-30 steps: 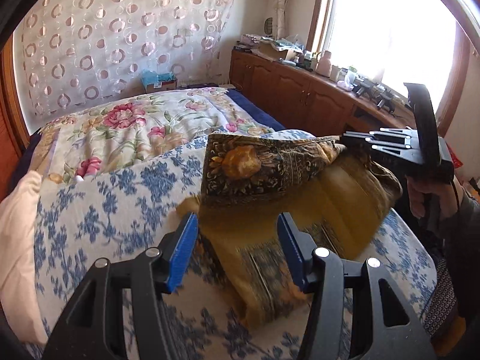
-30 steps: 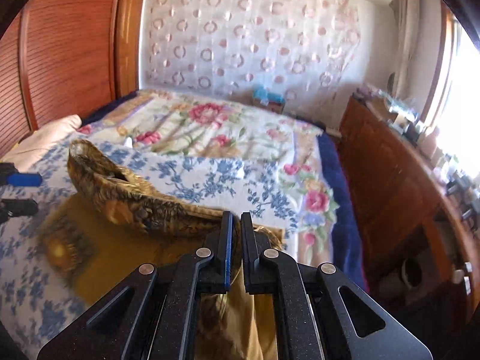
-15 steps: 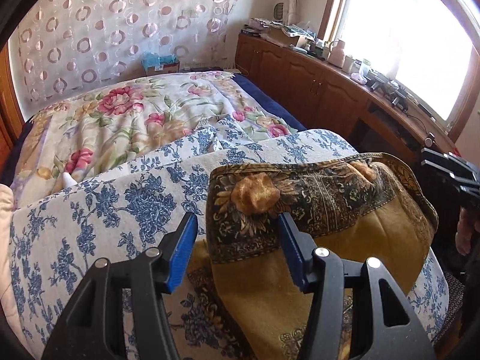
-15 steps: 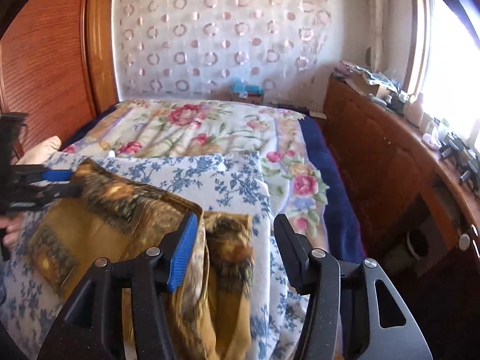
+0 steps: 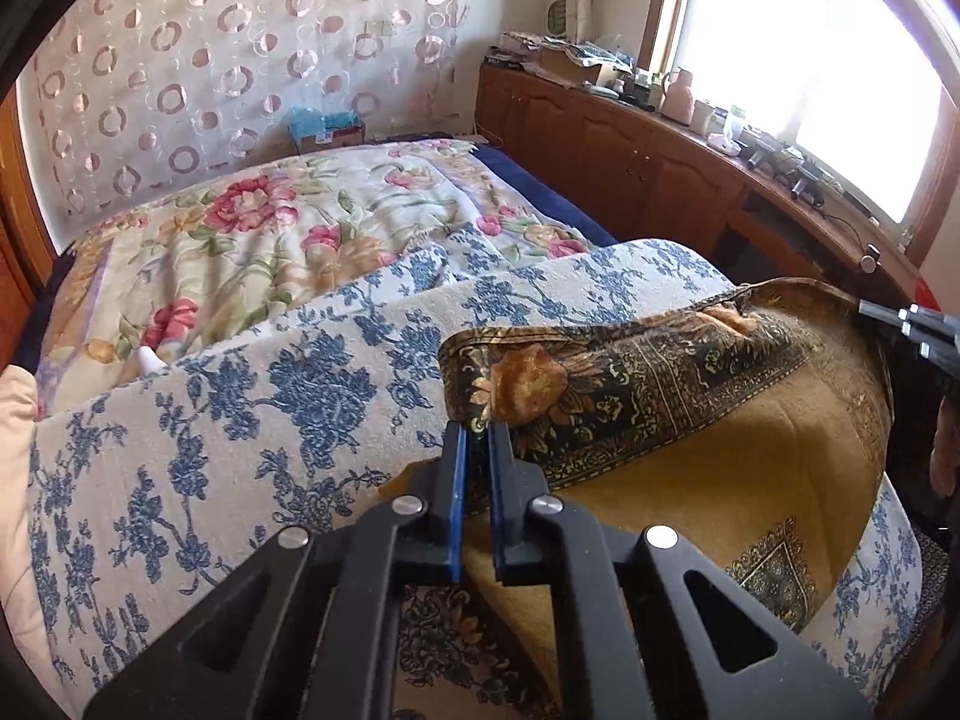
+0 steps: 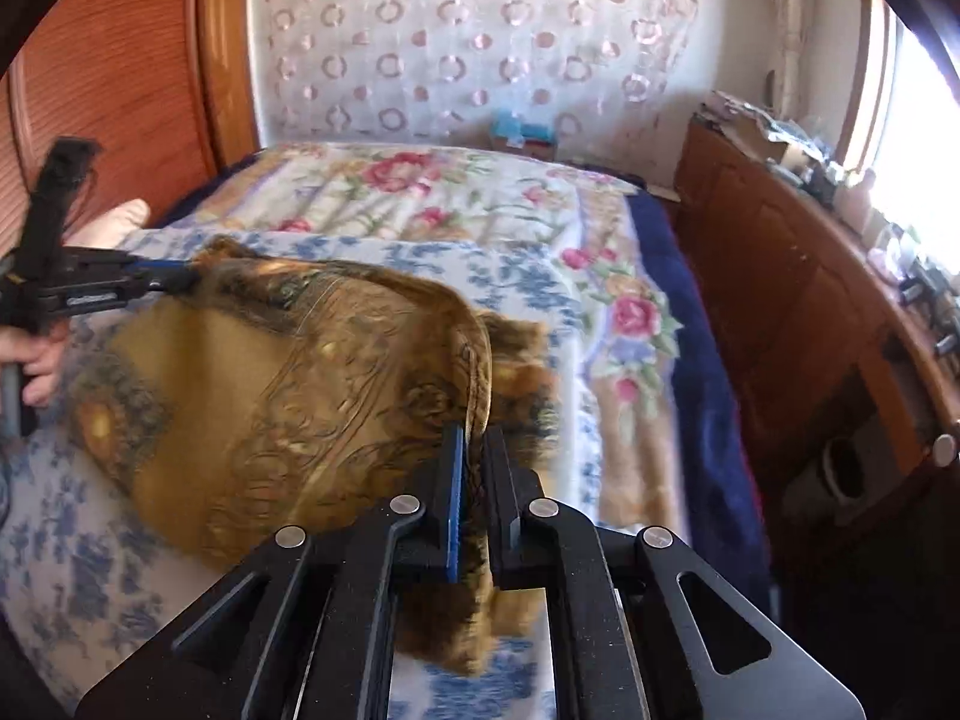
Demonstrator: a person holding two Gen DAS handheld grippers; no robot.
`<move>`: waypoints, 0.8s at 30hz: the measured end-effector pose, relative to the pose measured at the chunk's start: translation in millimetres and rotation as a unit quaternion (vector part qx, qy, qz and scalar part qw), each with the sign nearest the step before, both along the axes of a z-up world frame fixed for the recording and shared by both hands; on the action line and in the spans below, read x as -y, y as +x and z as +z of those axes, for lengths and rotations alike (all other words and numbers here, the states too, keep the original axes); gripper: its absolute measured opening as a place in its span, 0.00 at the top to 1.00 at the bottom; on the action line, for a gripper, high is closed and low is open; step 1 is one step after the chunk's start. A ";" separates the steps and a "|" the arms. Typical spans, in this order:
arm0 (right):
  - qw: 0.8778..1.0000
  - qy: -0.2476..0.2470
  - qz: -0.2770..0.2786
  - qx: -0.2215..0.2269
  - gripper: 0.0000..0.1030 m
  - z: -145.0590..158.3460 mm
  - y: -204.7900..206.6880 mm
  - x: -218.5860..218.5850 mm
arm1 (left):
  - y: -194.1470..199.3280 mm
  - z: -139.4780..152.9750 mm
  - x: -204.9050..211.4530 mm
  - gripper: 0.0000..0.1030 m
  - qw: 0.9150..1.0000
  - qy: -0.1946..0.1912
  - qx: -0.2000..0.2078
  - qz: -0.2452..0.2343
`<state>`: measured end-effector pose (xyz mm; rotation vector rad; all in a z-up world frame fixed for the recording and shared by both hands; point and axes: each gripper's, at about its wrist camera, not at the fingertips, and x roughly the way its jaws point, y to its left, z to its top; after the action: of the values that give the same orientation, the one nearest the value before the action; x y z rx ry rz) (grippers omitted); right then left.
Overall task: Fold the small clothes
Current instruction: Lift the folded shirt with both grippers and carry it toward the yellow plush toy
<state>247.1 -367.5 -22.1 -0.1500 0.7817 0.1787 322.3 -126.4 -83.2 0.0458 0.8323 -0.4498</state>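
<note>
Mustard-gold scarf point(image 5: 690, 468) with a dark, ornate floral border, part folded back on itself, lies on the blue-flowered white blanket point(image 5: 240, 420) at the bed's near edge. No legible writing anywhere. Its folded border band runs across the bed between the two grippers. Left gripper point(image 5: 476, 429) clamped tight on one border corner; right gripper point(image 6: 474, 432) clamped on the opposite bunched edge.

Daylight glares white through the window point(image 5: 840, 60); fisheye edges bend, and the right view blurs.
</note>
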 end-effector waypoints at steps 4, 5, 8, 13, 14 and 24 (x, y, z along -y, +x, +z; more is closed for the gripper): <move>0.998 0.032 -0.040 0.032 0.98 19.5 10.9 17.1 | -6.0 7.8 -4.5 0.96 1.000 0.002 0.016 0.011; 0.998 0.025 -0.038 0.031 0.98 19.6 13.9 14.7 | -6.5 9.2 -8.0 0.96 1.000 0.002 0.016 0.015; 0.999 0.005 -0.030 0.013 0.93 11.1 20.4 2.8 | -4.8 7.5 -16.4 0.95 1.000 -0.019 -0.004 0.012; 0.999 0.028 -0.025 -0.004 0.32 -4.8 19.6 1.0 | 0.4 -0.5 -23.4 0.64 1.000 -0.011 -0.022 0.017; 0.999 0.030 -0.023 -0.012 0.32 -9.2 22.9 0.9 | 2.3 -4.3 -23.8 0.61 0.999 -0.013 -0.031 0.013; 0.993 0.086 -0.025 -0.077 0.31 -49.6 42.8 9.8 | 4.2 -20.5 -15.0 0.53 0.998 -0.021 -0.067 0.000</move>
<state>289.9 -377.3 -71.7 0.0481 0.9195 0.2107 326.5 -111.4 -103.7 -0.0237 0.9537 -0.4731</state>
